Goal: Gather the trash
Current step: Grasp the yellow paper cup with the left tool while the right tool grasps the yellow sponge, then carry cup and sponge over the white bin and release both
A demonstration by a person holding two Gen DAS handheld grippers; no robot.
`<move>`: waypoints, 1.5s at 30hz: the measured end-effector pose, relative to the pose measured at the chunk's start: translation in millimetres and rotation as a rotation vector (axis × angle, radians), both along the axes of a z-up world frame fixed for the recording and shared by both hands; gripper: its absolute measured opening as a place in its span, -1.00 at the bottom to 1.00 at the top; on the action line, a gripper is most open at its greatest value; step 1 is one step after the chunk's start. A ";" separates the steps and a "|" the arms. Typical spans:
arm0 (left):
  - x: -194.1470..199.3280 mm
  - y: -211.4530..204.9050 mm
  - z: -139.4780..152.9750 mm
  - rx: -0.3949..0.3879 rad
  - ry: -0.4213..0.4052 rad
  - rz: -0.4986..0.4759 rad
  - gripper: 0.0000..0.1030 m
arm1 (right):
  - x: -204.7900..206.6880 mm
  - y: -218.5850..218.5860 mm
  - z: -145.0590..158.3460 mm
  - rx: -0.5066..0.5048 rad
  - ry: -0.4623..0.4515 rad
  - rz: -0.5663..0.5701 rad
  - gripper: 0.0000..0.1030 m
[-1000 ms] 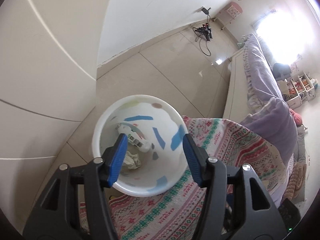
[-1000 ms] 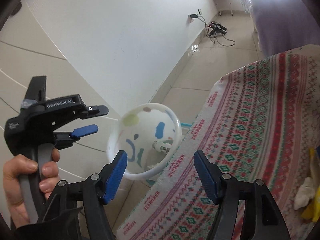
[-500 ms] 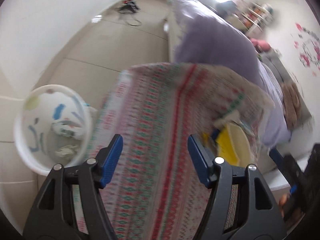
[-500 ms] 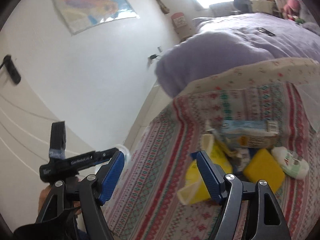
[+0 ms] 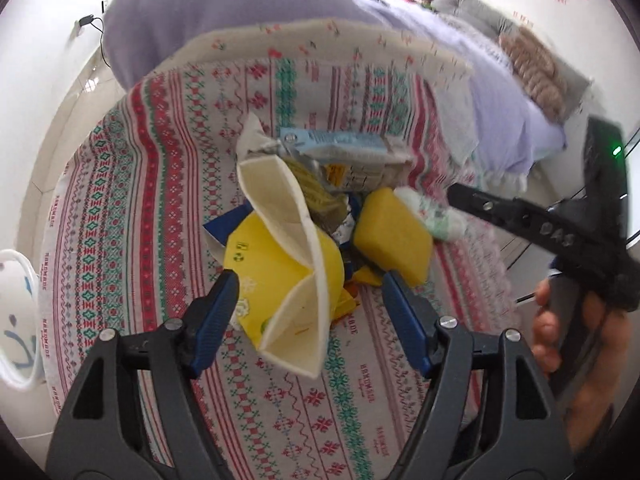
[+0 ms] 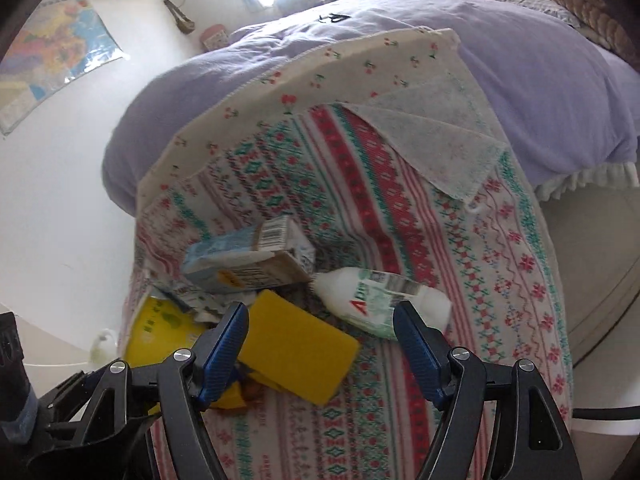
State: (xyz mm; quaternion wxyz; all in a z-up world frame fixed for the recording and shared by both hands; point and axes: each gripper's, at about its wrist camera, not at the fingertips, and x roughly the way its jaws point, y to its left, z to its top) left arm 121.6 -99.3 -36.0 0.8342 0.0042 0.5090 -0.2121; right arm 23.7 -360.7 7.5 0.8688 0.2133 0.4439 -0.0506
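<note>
1. Blue-padded left gripper (image 5: 308,312), nearest in the left wrist view: jaws spread, nothing pinched; a yellow carton (image 5: 280,276) with its cream flap torn open shows between the pads, which stand clear of it.
2. Blue-padded right gripper (image 6: 320,344): jaws spread wide, empty; a yellow sponge (image 6: 296,356) lies just beyond them, a white bottle (image 6: 380,300) with green label at the right pad.
3. Trash pile, middle of a patterned cloth (image 5: 132,200): carton, sponge, bottle on its side, a pale blue box (image 6: 248,264) with barcode at the back, crumpled wrappers beneath. Items touch and overlap.
4. Cloth margins: bare patterned fabric on all sides of the pile; far corner folded back on itself.
5. White bin (image 5: 16,316), at the cloth's left edge, partly cut off by the frame.
6. A hand (image 5: 576,344) holding the right gripper's black handle, right edge of the left view.
7. Lilac bedding (image 6: 520,64), beyond the cloth; white wall left.
</note>
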 end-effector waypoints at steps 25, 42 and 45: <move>-21.6 107.1 37.9 -0.287 -0.021 0.170 -0.56 | 33.7 80.2 -58.7 -0.342 0.198 0.380 0.64; -21.9 136.3 47.4 -0.264 -0.061 0.236 -0.56 | 15.9 84.9 -8.2 -0.181 -0.049 0.355 -0.10; -19.9 143.2 46.9 -0.257 -0.062 0.254 -0.56 | 14.0 94.0 -3.0 -0.158 -0.088 0.361 -0.10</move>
